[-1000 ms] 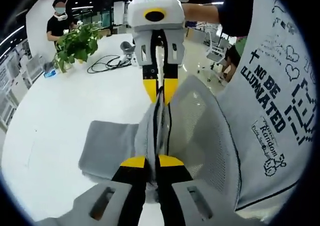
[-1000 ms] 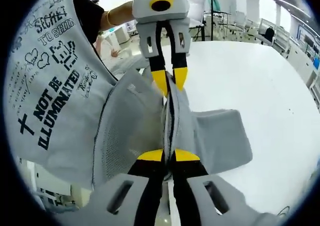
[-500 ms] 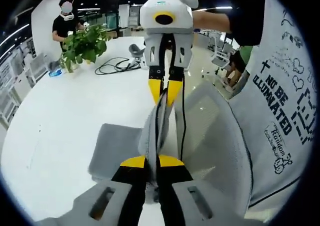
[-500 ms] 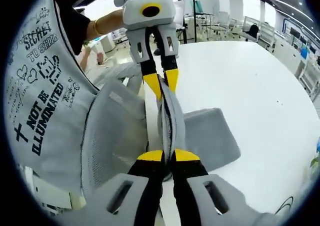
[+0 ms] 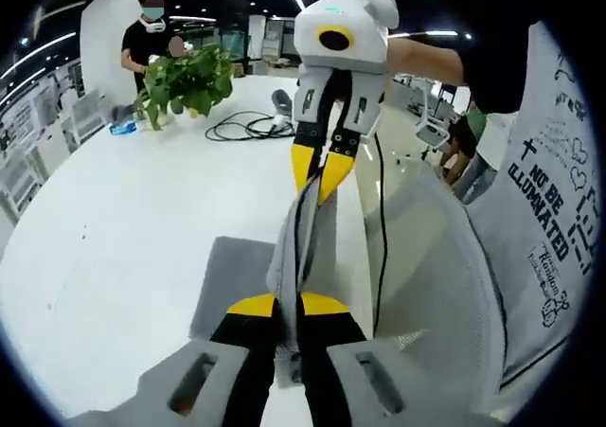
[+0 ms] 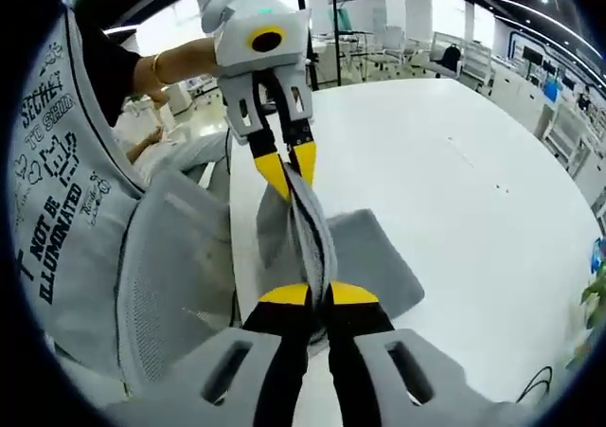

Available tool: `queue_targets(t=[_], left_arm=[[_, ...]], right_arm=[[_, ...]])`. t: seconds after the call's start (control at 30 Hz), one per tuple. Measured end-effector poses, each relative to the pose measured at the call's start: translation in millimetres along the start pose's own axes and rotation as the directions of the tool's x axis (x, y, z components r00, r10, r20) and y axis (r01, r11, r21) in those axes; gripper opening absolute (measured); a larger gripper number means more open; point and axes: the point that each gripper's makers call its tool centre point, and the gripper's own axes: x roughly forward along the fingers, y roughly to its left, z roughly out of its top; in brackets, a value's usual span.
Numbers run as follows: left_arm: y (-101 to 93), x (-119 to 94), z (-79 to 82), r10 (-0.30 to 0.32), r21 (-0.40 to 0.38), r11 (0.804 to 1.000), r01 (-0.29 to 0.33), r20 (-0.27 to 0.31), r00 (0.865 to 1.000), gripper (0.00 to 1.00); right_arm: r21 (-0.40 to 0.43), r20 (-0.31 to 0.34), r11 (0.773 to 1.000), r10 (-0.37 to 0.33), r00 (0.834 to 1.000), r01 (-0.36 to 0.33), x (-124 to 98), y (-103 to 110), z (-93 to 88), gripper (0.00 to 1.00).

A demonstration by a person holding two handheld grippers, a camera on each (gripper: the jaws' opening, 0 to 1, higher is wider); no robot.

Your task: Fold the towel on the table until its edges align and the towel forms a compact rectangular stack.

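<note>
Grey towel [image 5: 295,247] lifted off the white table [image 5: 114,247], stretched taut between both grippers, long axis running straight from one to the other. Left gripper [image 5: 288,306] clamped on one end, right gripper [image 6: 318,294] clamped on the opposite end, facing each other. Lower portion draped on the tabletop beneath. Judged next: carrying both held ends over together, laying them onto the resting edge.
</note>
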Motion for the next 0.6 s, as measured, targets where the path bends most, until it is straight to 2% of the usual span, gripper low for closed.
queue_targets(t=[0.23,0.4,0.6], left_arm=[[29.1,16.6,-11.9,0.08,-0.082,0.994,-0.075,0.056,0.995,0.07],[45.3,24.5,-24.4,0.151,-0.113,0.983,-0.142,0.071,0.986,0.07],[60.0,31.8,-36.1,0.201,-0.146,0.971,-0.189,0.073,0.977,0.07]], right_arm=[[0.056,0.04,0.997,-0.062,0.997,0.06,19.0,-33.8,-5.0,0.04],[0.064,0.062,0.993,-0.107,0.992,0.103,33.8,-48.5,-4.3,0.04],[0.085,0.079,0.988,-0.134,0.988,0.127,49.3,-63.4,-5.1,0.04]])
